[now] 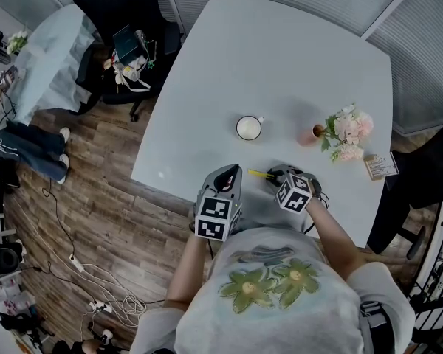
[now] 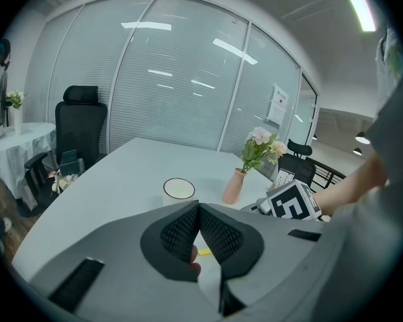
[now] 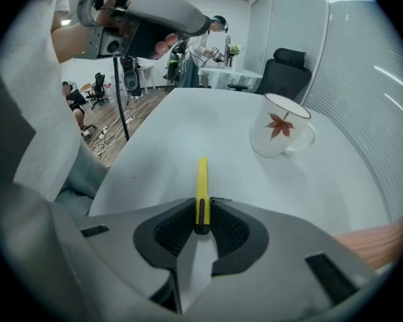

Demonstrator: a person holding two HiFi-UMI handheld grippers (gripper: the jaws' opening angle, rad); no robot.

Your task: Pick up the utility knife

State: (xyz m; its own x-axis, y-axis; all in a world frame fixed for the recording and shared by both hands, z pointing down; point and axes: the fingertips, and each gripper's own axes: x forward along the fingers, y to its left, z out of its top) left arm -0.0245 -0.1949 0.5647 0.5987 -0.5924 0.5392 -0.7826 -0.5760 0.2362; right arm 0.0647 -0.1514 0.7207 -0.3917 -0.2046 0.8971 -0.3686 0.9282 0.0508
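Note:
The utility knife (image 3: 201, 180) is slim and yellow with a black slider. It lies on the white table (image 1: 280, 65) near the front edge, pointing away toward the mug. My right gripper (image 3: 201, 212) points steeply down and is shut on the knife's near end, with both pads against its sides. In the head view the knife (image 1: 258, 173) sticks out to the left of the right gripper (image 1: 277, 177). My left gripper (image 1: 231, 170) hovers just to the left of it, over the table edge. Its jaws (image 2: 199, 206) are shut with nothing between them.
A white mug (image 1: 249, 127) with a red leaf print (image 3: 280, 127) stands beyond the knife. A pink vase of flowers (image 1: 345, 133) and a small card (image 1: 382, 166) sit to the right. A black office chair (image 1: 125, 6) stands off the table's far left corner.

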